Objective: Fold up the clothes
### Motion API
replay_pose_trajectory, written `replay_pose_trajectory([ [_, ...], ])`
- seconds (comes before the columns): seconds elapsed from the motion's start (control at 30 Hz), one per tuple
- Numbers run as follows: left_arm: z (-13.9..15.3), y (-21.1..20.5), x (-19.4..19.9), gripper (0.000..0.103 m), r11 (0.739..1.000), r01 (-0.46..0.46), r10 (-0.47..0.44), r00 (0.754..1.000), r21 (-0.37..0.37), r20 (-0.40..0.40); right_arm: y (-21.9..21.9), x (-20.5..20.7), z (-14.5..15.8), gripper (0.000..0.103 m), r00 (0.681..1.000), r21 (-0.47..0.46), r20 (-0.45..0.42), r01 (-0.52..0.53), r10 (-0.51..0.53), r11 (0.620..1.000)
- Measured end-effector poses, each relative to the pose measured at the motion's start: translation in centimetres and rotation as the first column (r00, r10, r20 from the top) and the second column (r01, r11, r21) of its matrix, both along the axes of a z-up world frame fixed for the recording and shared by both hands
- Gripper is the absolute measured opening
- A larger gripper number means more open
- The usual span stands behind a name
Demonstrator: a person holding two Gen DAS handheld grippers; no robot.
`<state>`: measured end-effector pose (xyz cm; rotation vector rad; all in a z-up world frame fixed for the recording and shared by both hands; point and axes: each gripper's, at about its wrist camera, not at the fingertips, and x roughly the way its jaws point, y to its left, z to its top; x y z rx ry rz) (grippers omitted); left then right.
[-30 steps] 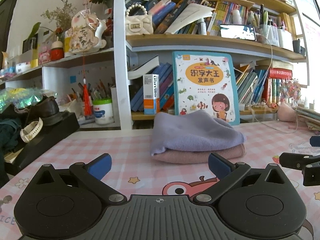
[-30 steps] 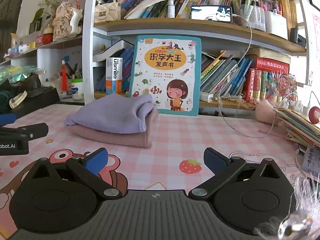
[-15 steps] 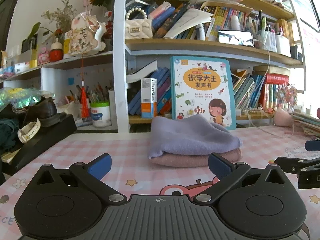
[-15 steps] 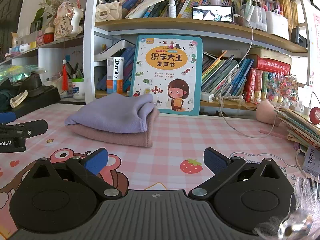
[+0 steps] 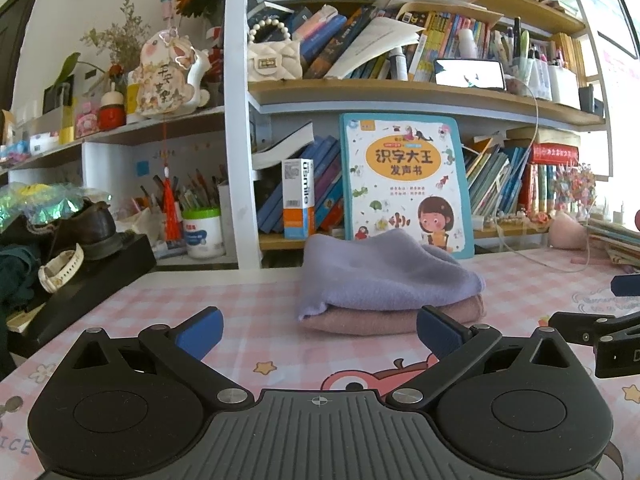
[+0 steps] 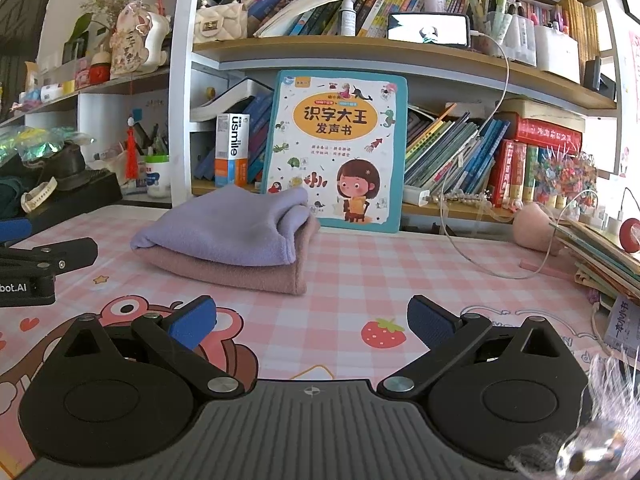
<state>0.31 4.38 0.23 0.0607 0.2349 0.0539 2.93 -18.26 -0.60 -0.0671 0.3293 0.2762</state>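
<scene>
Clothes: two folded pieces in one stack, a lilac cloth (image 5: pixel 380 276) lying on a pink cloth (image 5: pixel 392 316).
Stack position: on the tabletop (image 5: pixel 256 300), middle ground, just in front of the bookshelf (image 5: pixel 400 98).
Lilac cloth: rounded fold toward the right in the left wrist view; its open edge faces the right wrist camera.
Pink cloth: flat under the lilac one, its edges showing below and to the side.
Left tongs (image 5: pixel 319 330): spread wide, nothing between the blue pads (image 5: pixel 200 330); low over the tabletop, short of the stack and not touching it.
Right tongs (image 6: pixel 312 320): spread wide as well, holding nothing; near the stack's right front, clear of it.
Tongs to each other: side by side; each shows at the edge of the other's view.
Tabletop: pink checked cover with cartoon prints and a strawberry (image 6: pixel 383 332).
Book (image 5: pixel 406 184): children's picture book standing upright behind the stack, leaning against the bookshelf.
Box (image 5: pixel 298 198): white-and-orange carton standing left of the book.
Left side: black case (image 5: pixel 92 280) carrying a brown shoe (image 5: pixel 90 228) and a white watch (image 5: pixel 62 268).
</scene>
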Motion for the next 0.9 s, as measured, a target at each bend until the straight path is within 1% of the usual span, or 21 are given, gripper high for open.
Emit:
replay_pose_trajectory([
  [0.1, 0.0, 0.1, 0.2, 0.103, 1.0, -0.003, 0.003, 1.0, -0.005, -0.012, 0.1, 0.1, 0.0, 0.103, 1.0, -0.005, -0.005, -0.001, 0.001, 1.0],
  [0.27, -0.2, 0.1, 1.1, 0.103, 1.0, -0.028, 0.028, 0.997, -0.002, -0.07, 0.2, 0.6, -0.2, 0.103, 0.999, -0.018, -0.034, 0.018, -0.018, 1.0],
  [0.37, -0.3, 0.1, 1.3, 0.103, 0.999, -0.037, 0.037, 0.995, -0.002, -0.09, 0.3, 0.8, -0.3, 0.103, 0.998, -0.025, -0.047, 0.027, -0.028, 0.999],
  [0.9, -0.3, 0.1, 1.3, 0.103, 1.0, -0.028, 0.027, 0.995, -0.008, -0.097, 0.4, 0.8, -0.3, 0.103, 0.998, -0.033, -0.05, 0.024, -0.025, 0.999],
])
